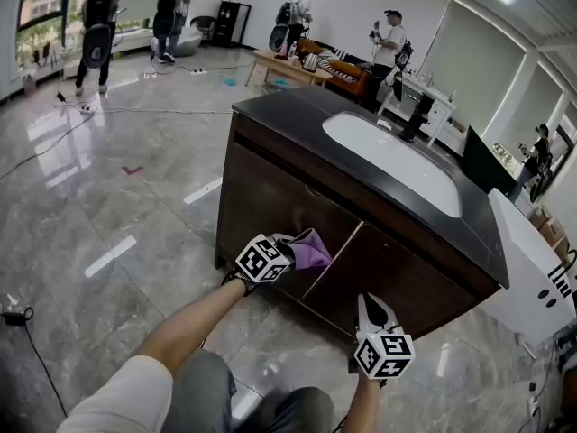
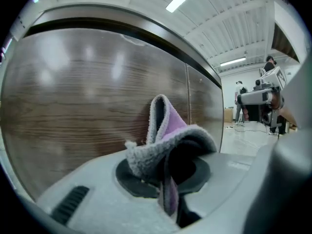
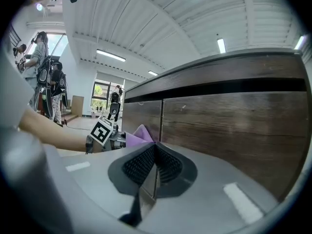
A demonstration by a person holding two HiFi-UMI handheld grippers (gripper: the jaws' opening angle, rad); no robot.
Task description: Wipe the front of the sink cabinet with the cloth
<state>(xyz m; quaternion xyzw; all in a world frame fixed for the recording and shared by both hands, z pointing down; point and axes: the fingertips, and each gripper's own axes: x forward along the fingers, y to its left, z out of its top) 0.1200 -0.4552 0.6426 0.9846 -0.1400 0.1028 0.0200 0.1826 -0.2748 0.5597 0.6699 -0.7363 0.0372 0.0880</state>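
Observation:
My left gripper [image 1: 290,253] is shut on a purple and grey cloth [image 1: 310,250], held against the left door of the dark wooden sink cabinet [image 1: 261,197]. In the left gripper view the cloth [image 2: 170,133] bunches up between the jaws, close to the wood-grain door [image 2: 87,101]. My right gripper [image 1: 374,312] is shut with nothing in it, pointing at the right door [image 1: 388,273] low down. The right gripper view shows its closed pads [image 3: 153,165], the cabinet front [image 3: 234,126] and the left gripper with the cloth [image 3: 139,133].
The cabinet has a black top [image 1: 297,115] with a white basin [image 1: 392,156]. A white appliance [image 1: 532,269] stands at its right end. Cables [image 1: 18,318] lie on the glossy tiled floor. Several people stand far off in the room.

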